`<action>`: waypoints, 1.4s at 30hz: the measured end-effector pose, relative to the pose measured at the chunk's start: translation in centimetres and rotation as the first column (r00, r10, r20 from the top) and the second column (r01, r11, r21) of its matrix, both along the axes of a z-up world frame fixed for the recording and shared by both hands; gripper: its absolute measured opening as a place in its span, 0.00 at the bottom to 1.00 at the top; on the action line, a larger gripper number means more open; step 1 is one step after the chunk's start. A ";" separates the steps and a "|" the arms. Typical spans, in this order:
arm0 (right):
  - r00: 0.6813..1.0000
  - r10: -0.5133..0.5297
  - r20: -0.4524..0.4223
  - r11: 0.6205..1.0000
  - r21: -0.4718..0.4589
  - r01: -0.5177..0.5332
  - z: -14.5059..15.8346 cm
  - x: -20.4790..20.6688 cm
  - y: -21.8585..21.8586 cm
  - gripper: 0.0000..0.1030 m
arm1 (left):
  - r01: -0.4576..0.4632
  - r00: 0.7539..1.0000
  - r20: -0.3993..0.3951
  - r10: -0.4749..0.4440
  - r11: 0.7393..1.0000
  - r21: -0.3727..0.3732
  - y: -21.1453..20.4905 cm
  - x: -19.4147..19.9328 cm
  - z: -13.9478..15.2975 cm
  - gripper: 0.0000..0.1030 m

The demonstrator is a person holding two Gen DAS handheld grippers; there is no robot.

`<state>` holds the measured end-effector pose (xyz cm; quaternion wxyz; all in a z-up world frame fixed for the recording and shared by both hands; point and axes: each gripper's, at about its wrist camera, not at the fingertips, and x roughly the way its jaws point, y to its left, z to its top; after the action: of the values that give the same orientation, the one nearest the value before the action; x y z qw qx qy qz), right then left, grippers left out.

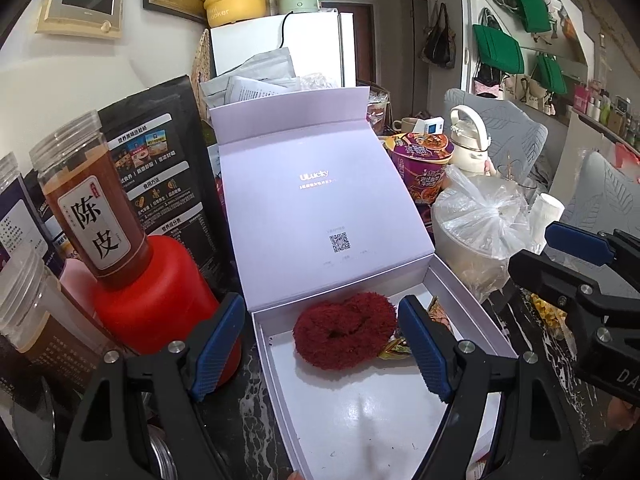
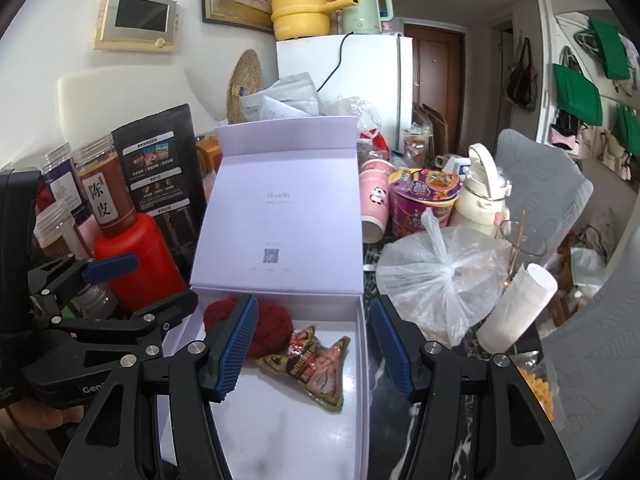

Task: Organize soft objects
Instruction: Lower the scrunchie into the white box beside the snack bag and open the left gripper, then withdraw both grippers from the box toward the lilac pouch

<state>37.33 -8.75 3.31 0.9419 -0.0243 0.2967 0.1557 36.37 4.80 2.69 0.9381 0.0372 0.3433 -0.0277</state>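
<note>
A fuzzy dark red ring-shaped soft object (image 1: 345, 330) lies at the back of an open pale lilac box (image 1: 404, 412), its lid (image 1: 316, 204) standing up behind. The right wrist view shows the same red object (image 2: 272, 326) beside a snack packet (image 2: 316, 364) inside the box (image 2: 362, 360). My left gripper (image 1: 322, 344) is open and empty, hovering over the box's near left part. My right gripper (image 2: 314, 350) is open and empty, above the box's right part. Each gripper shows at the edge of the other's view.
Left of the box stand a red container (image 1: 160, 296) with a jar of brown peel (image 1: 92, 200) on it and a black pouch (image 1: 160, 176). Right of it are a tied plastic bag (image 2: 448, 276), a paper roll (image 2: 516, 308), a noodle cup (image 2: 424, 200) and a cream bottle (image 2: 484, 188).
</note>
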 end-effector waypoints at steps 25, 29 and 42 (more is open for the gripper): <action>0.991 -0.001 0.136 1.000 0.003 0.000 6.1 -10.3 -2.4 0.63 | 0.028 0.989 0.146 -0.031 0.999 0.020 -2.1 -9.3 7.1 0.77; 0.988 -0.005 0.152 1.000 0.002 0.004 6.5 -12.1 -2.8 0.70 | 0.028 0.988 0.154 -0.030 0.999 0.018 -2.3 -10.8 7.4 0.79; 0.984 -0.013 0.180 1.000 0.004 0.013 5.6 -17.2 -3.5 0.90 | 0.038 0.986 0.158 -0.046 0.998 0.053 -3.1 -15.2 6.2 0.97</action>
<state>20.13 -12.25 8.90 0.9658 -0.0351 0.2104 0.1472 21.21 1.68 8.92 0.9606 0.0697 0.2668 -0.0358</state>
